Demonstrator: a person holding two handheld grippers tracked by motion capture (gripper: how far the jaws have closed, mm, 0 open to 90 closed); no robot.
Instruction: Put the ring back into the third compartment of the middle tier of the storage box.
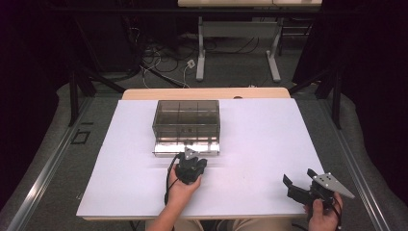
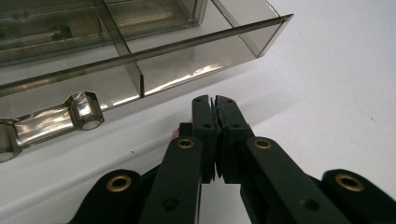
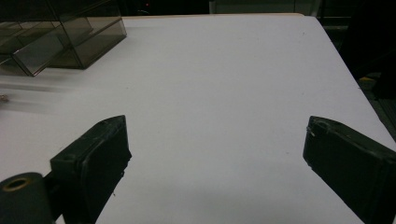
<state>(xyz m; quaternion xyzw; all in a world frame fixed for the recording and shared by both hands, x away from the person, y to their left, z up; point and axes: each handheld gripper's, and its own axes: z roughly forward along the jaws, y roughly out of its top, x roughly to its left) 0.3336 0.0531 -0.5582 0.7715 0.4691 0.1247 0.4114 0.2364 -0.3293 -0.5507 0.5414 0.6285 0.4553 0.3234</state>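
A smoky transparent box with inner dividers is seen on the white worktop, placed toward the far edge and a little left of centre; its lid is folded open toward the near edge and lies flat on the worktop. The left gripper is held just in front of that lid, near the worktop's middle, and its fingers are pressed together with nothing seen between them. In the left gripper view the closed fingertips are pointed at the lid's rim, close to it but apart, with a hinge knuckle seen off to one side. The right gripper is held near the worktop's near right corner, well apart from the box, and its fingers are spread wide over bare worktop, nothing being pinched.
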